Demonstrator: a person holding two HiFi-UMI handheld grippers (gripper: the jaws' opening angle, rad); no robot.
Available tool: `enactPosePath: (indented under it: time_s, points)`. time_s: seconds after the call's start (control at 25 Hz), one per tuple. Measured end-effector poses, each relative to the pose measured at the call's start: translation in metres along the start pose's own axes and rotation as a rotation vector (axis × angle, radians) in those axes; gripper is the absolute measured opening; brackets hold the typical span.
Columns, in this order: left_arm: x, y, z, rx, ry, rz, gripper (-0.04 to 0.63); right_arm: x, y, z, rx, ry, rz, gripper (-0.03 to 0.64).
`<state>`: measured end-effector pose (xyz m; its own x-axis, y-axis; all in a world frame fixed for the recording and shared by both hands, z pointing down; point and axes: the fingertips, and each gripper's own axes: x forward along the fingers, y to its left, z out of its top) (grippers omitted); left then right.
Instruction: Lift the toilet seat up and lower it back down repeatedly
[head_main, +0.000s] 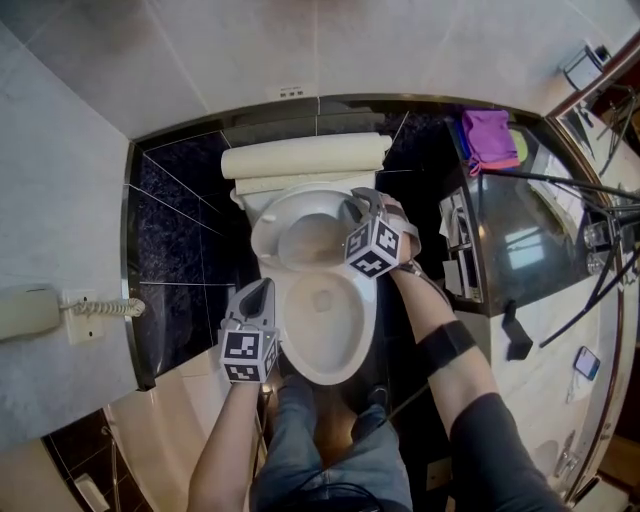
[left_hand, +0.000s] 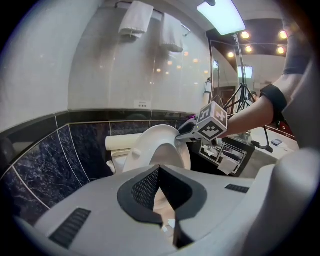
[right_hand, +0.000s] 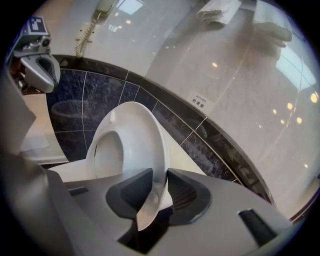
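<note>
Looking down in the head view, the toilet seat stands half raised over the bowl, tilted back toward the wall. The right gripper sits at the seat's right edge. The left gripper hangs beside the left side of the bowl, apart from the seat.

In the left gripper view, the tips of the left jaws meet and nothing is between them, so this gripper is closed and empty. The seat is ahead of it and a little higher, with the right gripper on its rim.

In the right gripper view, the thin white rim of the seat passes straight between the two dark pads, and both pads lie against it; the right jaws grip the seat by its edge. The left gripper shows far off at the upper left.

I judge the seat to be hard, glossy plastic: stiff, not heavy, but slippery under the pads. It turns only on its hinge at the back, so the best hold is on the rim far from the hinge, as now. If the rim slips out, the seat can fall and bang on the bowl.
</note>
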<state>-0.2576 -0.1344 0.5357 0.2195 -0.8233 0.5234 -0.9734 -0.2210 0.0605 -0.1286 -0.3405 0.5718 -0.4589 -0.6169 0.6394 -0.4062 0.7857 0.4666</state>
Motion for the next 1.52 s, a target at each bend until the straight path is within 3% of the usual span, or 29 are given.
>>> enactPosePath:
  time_s: [0.44, 0.8, 1.28, 1.52]
  points:
    - [-0.008, -0.004, -0.031, -0.038, 0.05, -0.001, 0.0, -0.006, 0.004, -0.002, 0.016, 0.018, 0.015, 0.103]
    - [-0.016, -0.027, -0.048, -0.051, 0.07, -0.008, 0.0, -0.045, 0.029, -0.007, -0.041, 0.009, 0.011, 0.097]
    - [-0.027, -0.071, -0.093, -0.098, 0.12, 0.005, 0.0, -0.119, 0.092, -0.032, -0.125, -0.035, -0.021, 0.092]
    - [-0.03, -0.092, -0.111, -0.117, 0.132, 0.024, 0.0, -0.153, 0.138, -0.055, -0.189, -0.04, 0.026, 0.091]
